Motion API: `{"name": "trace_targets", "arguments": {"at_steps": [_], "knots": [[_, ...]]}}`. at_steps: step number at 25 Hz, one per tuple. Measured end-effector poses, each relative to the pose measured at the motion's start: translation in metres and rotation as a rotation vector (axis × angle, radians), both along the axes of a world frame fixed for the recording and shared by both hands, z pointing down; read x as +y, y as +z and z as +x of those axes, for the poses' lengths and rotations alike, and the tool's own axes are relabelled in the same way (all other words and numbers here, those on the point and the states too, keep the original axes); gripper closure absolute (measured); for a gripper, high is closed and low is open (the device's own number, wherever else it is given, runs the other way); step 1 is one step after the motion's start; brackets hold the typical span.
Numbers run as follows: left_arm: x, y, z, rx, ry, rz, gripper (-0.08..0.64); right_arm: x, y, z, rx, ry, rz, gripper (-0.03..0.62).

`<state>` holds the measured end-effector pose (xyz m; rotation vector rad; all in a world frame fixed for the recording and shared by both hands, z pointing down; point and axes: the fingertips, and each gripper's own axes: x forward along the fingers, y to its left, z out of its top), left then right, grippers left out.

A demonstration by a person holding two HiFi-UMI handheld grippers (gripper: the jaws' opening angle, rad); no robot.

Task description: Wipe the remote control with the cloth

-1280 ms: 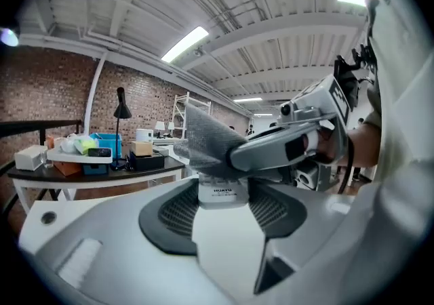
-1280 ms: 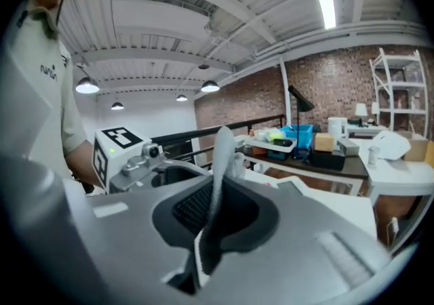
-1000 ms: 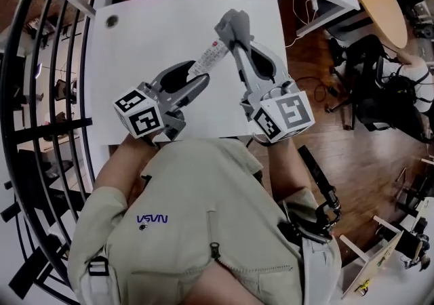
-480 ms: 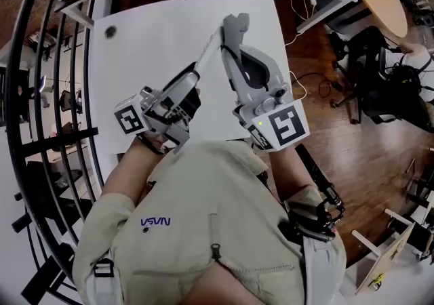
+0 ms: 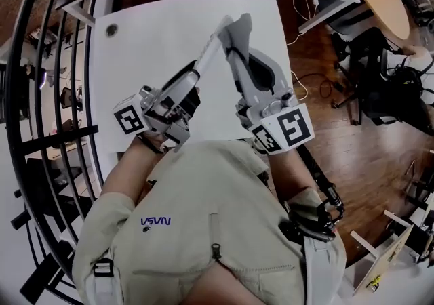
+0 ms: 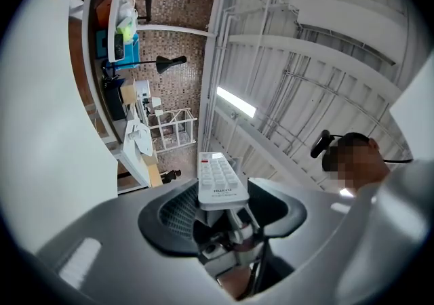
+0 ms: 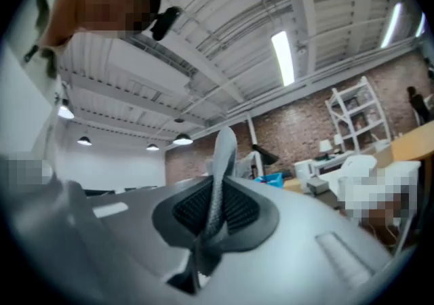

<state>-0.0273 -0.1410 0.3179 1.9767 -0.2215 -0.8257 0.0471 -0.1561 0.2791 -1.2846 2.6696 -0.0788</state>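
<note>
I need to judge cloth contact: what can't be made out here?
- Whether the cloth touches the remote control: head view, too small, and the right claw overlaps that spot.
- Remote control's underside: left gripper view, it faces away.
- The cloth's spread: right gripper view shows it edge-on only.

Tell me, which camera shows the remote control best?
The left gripper view: the remote control sits centre, buttons facing the camera. The head view shows it as a thin white strip; the right gripper view shows just the cloth, no remote.
</note>
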Motion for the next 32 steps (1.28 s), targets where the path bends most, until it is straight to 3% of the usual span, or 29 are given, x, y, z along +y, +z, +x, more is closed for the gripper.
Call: {"name": "trace_targets", "arguments": {"at_steps": [2,4,11,13,19,27,29,32], "knots": [[0.004,-0.005,0.0,0.02,0.011,0.01,0.321,-0.021,0.001,0.023,-0.033,0.096,-0.035,0.574],[0.008,-0.011,0.001,0.042,0.024,0.023,0.321,-0.033,0.005,0.028,-0.04,0.105,-0.062,0.574],[0.01,-0.013,0.002,0.044,0.033,0.047,0.321,-0.029,0.009,-0.005,-0.075,-0.042,-0.078,0.574],[0.011,-0.019,0.002,0.08,0.04,0.042,0.321,-0.022,0.011,-0.014,-0.07,-0.074,-0.076,0.574],[0.006,-0.026,-0.002,0.106,0.022,0.038,0.321,0.004,0.016,-0.036,-0.043,-0.155,-0.075,0.574],[-0.001,-0.02,-0.009,0.086,-0.009,0.026,0.319,0.035,0.015,-0.057,0.022,-0.248,-0.037,0.574],[-0.001,-0.019,-0.009,0.079,-0.012,0.026,0.321,0.029,0.008,-0.046,0.006,-0.198,-0.017,0.574],[0.002,-0.017,-0.005,0.05,-0.011,0.039,0.319,0.004,-0.008,-0.007,-0.044,-0.028,0.015,0.574]]}}
